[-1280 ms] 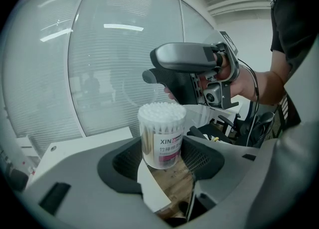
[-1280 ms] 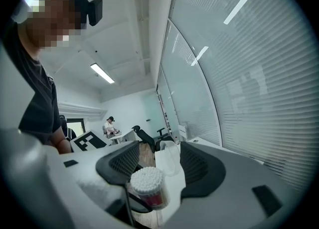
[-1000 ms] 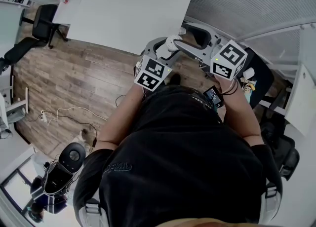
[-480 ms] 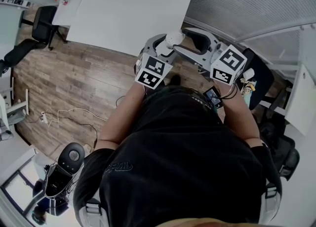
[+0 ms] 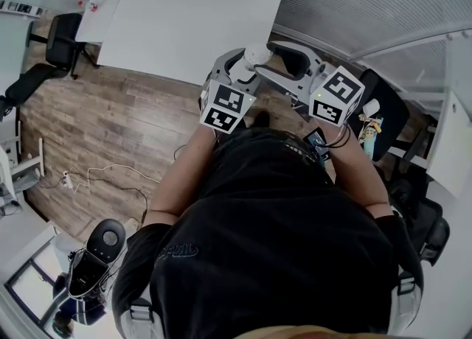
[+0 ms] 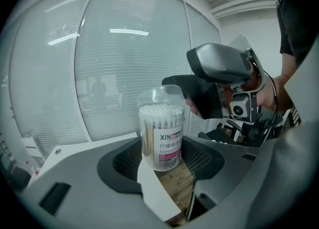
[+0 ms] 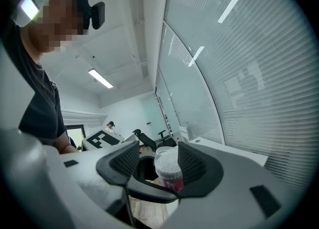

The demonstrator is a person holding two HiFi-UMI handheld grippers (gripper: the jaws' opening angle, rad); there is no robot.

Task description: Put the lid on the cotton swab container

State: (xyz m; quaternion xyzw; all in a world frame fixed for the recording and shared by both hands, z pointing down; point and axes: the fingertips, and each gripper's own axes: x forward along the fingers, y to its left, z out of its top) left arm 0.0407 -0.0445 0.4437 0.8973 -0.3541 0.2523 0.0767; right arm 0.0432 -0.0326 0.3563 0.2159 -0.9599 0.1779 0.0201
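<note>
- We see the left gripper clamped on the cotton swab container. Its two black pads press the lower part of the container from either side and hold it upright in the air.
- The container is clear, packed with white-tipped swabs, and carries a label with a pink band.
- A clear lid sits on top of the container, over the swab tips. We cannot tell whether it is pushed fully home.
- The right gripper meets the container from the side opposite the left gripper, at lid height.
- Its jaws stand spread, one on each side of the lid. One pad is right against the container's top, and the other pad is clear of it with a gap showing.
- In the head view the container shows as a small white round between the two grippers. A marker cube sits nearer the person on each side of it.
- A white table lies just beyond the container, and a wood floor lies below it.
- Window blinds fill the background behind the container in the left gripper view.
- A black office chair stands well apart from the container, off to its left.
</note>
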